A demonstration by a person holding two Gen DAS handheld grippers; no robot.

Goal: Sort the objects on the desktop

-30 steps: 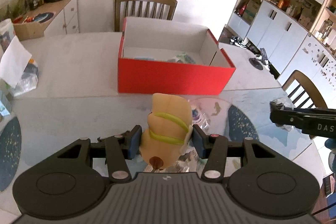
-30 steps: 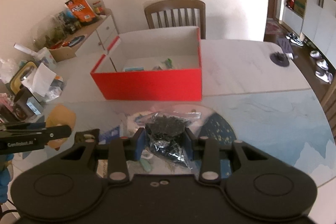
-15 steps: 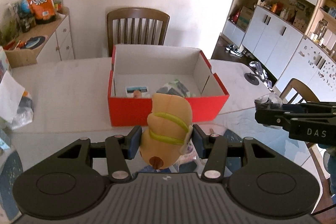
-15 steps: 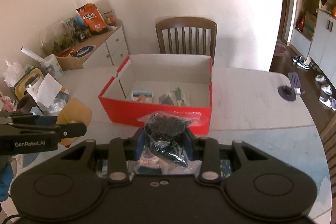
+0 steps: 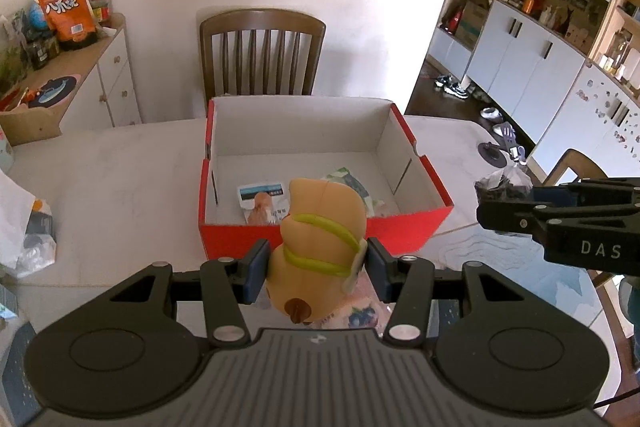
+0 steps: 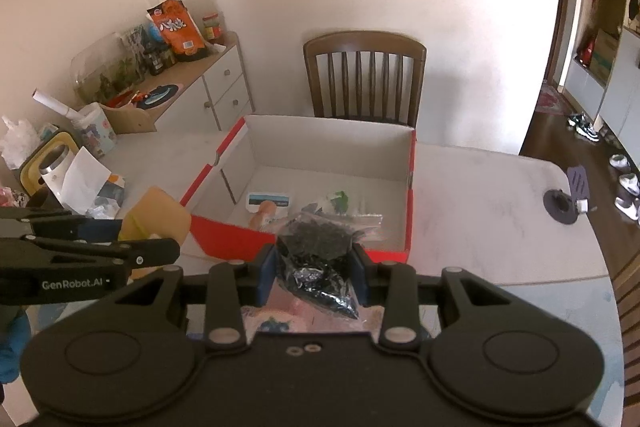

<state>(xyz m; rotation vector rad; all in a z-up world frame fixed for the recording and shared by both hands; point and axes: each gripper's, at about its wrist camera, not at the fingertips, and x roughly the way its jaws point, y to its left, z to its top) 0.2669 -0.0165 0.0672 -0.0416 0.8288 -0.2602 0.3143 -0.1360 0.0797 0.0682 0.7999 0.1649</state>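
Note:
My left gripper (image 5: 316, 273) is shut on a tan plush toy (image 5: 320, 231) with green straps, held above the table just in front of the open red box (image 5: 412, 223). My right gripper (image 6: 314, 277) is shut on a clear bag of dark bits (image 6: 316, 255), also just in front of the red box (image 6: 411, 211). The box holds a blue-and-white packet (image 5: 260, 195) and a green-and-white packet (image 5: 352, 183). The right gripper shows in the left wrist view (image 5: 560, 223), and the left gripper shows in the right wrist view (image 6: 92, 251) with the toy (image 6: 160, 215).
A wooden chair (image 5: 262, 55) stands behind the box. A side cabinet (image 5: 80, 83) with snack bags is at the far left. Paper and bags (image 5: 20, 223) lie at the table's left edge. A small dark stand (image 6: 564, 203) sits at the table's right. A packet (image 6: 276, 323) lies under the grippers.
Both grippers have risen and moved toward the red box with their loads. The box's inside now shows more from above.

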